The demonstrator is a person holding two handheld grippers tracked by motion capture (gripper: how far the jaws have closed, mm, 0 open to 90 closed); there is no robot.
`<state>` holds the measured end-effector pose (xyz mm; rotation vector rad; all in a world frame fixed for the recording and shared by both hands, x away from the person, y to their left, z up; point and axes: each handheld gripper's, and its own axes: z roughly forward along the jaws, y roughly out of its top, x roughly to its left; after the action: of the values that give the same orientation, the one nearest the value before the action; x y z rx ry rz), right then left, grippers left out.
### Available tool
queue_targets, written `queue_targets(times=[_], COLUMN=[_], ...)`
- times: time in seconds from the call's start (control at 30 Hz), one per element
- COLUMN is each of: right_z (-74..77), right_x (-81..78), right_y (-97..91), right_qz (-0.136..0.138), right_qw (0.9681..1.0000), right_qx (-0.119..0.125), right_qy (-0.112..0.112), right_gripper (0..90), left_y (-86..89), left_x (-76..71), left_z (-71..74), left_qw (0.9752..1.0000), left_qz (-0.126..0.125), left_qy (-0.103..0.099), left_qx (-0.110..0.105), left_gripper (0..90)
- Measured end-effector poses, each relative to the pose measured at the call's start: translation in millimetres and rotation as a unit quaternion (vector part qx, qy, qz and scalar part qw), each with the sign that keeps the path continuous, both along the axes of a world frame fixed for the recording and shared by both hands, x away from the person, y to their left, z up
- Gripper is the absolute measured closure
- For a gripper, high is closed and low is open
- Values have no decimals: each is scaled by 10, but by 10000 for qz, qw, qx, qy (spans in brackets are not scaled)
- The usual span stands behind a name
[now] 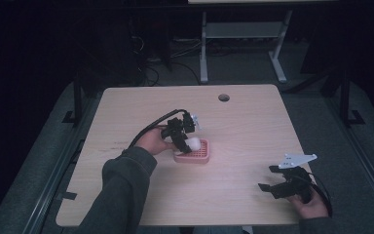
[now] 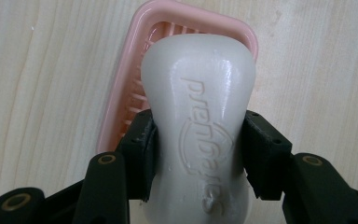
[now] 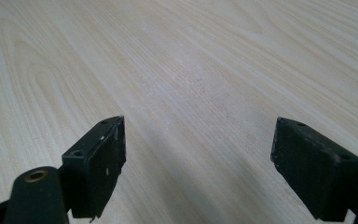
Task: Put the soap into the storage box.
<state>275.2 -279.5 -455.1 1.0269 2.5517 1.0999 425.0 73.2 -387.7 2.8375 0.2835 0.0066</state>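
Left tool (image 2: 196,154) clamps white moulded soap bar (image 2: 199,116) over pink ribbed plastic dish (image 1: 198,151), mid-worktop (image 1: 253,126). Right tool (image 3: 196,163) gapes wide, empty, near right front corner.

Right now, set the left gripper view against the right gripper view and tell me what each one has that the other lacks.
Left gripper view alone: a white soap bar clamped between the left gripper, over a pink soap dish.

Right gripper view alone: the right gripper with jaws wide apart and nothing between them.

Both: the light wooden table.
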Motion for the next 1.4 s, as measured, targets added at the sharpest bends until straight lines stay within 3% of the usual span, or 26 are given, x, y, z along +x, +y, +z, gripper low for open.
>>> queue_targets(times=[0.83, 1.4], right_z=[-3, -10], right_x=[1, 4], right_y=[2, -5], right_qz=[36, 69], right_qw=[10000, 10000], right_qx=[11, 14], right_qy=[21, 5], right_gripper=[175, 175], left_y=[-116, -179], left_x=[84, 137], left_z=[-132, -264], left_qw=[10000, 9999], left_qz=[-18, -10], left_qy=[41, 43], left_qx=[-3, 129], left_gripper=[499, 499])
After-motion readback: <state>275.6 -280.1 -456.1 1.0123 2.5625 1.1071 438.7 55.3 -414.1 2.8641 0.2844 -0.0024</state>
